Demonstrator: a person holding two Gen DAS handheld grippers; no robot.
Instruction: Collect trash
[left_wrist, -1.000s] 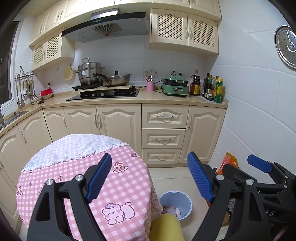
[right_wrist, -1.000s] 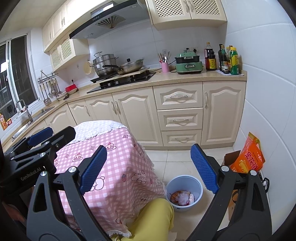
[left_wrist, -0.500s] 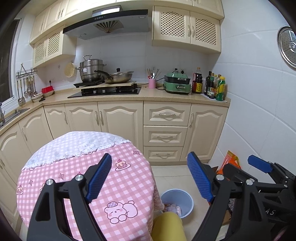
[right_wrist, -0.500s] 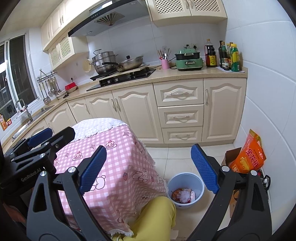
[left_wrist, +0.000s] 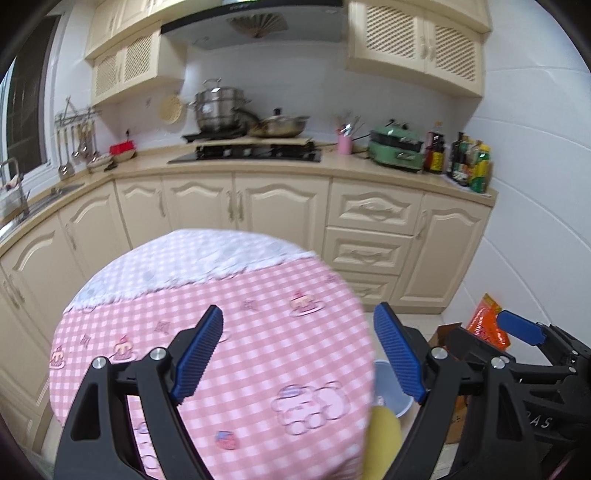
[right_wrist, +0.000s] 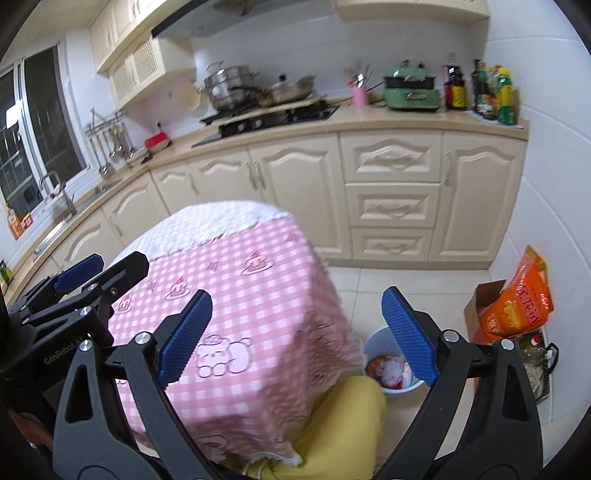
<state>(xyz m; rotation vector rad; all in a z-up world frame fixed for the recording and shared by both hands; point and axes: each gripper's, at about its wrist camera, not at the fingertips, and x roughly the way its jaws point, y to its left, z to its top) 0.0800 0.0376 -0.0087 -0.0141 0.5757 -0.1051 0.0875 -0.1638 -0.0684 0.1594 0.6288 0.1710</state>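
left claw (left_wrist: 298, 354): spread wide, nothing in it, hanging over the pink checked tablecloth (left_wrist: 258, 332) at lower centre
right claw (right_wrist: 297, 334): also wide apart and empty, lower centre of its view
bin (right_wrist: 373, 345): pale blue, on the floor lower right, tucked by the cloth's edge
trash (right_wrist: 388, 369): wrappers sitting inside the bin
orange bag (right_wrist: 517, 306): far right, in a cardboard box by the wall
bench (right_wrist: 369, 118): stove and pots, upper middle

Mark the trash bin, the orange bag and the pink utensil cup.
trash bin (right_wrist: 373, 341): right wrist view, on its pale blue rim at the left.
orange bag (right_wrist: 519, 306): right wrist view, on its printed front.
pink utensil cup (right_wrist: 360, 96): right wrist view, on its side wall.
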